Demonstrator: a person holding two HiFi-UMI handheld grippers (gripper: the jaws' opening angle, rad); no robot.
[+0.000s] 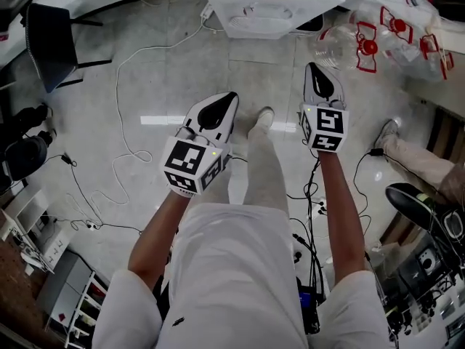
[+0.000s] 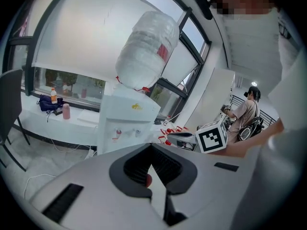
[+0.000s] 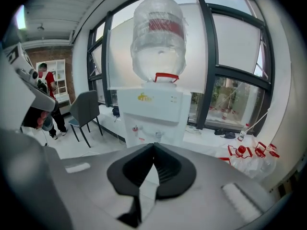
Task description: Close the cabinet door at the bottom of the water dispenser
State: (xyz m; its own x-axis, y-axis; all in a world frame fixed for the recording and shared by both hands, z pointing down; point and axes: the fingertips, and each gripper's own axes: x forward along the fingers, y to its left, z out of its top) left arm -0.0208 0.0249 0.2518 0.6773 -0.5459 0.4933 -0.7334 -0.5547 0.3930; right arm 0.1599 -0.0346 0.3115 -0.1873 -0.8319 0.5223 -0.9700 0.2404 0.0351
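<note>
The white water dispenser (image 1: 272, 6) stands straight ahead, and from above only its top shows. Both gripper views show its tap panel (image 2: 127, 121) (image 3: 153, 111) and the big clear bottle (image 2: 146, 47) (image 3: 158, 37) on top. Its bottom cabinet door is hidden behind the gripper bodies. My left gripper (image 1: 231, 97) (image 2: 151, 145) is held above the floor, short of the dispenser, jaw tips touching and holding nothing. My right gripper (image 1: 312, 67) (image 3: 153, 145) is beside it, a little further forward, also shut and holding nothing.
Cables (image 1: 131, 122) loop over the floor at the left. A dark chair (image 1: 47, 38) stands at the far left. Clear bottles with red handles (image 1: 370, 46) lie right of the dispenser. Another person's leg (image 1: 418, 158) reaches in at the right.
</note>
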